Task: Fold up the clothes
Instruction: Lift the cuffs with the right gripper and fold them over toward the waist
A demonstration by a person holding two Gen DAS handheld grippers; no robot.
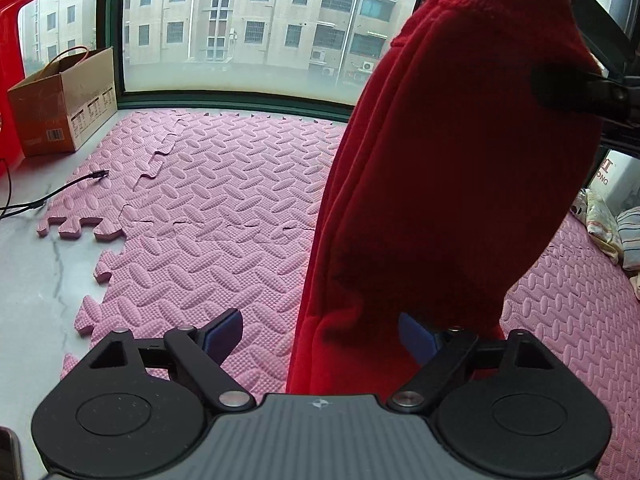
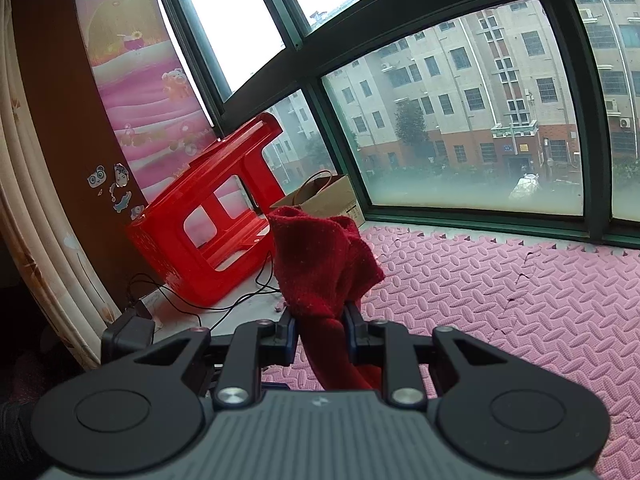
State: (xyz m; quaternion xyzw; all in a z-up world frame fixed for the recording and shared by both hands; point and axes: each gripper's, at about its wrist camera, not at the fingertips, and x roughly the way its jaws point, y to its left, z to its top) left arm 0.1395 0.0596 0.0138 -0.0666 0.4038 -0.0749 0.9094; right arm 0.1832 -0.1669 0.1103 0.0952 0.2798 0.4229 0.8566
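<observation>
Left wrist view: left gripper [image 1: 320, 338] with jaws spread wide, nothing pressed between the blue pads [image 1: 226, 334]; lower edge of the red garment [image 1: 452, 200] hangs down into the gap, nearer the right pad, no grip seen; garment suspended upright over the pink foam mat [image 1: 224, 208], its top bunched against a dark arm at upper right; mat made of interlocking tiles, toothed edge exposed at left, lying on a white marbled ledge [image 1: 36, 280]; cardboard box [image 1: 64, 100] at far left beside the green-framed window [image 1: 240, 96]; black cable [image 1: 56, 194] trailing across ledge onto mat edge; patterned cloth pile [image 1: 608, 228] at far right on the mat. Right wrist view: right gripper [image 2: 320, 332] closed narrow on the garment, fabric bulging above the pads and trailing below; red plastic stool [image 2: 212, 220] on its side by the wall; box behind it; apartment blocks outside the glass; mat covering the ledge to the right.
</observation>
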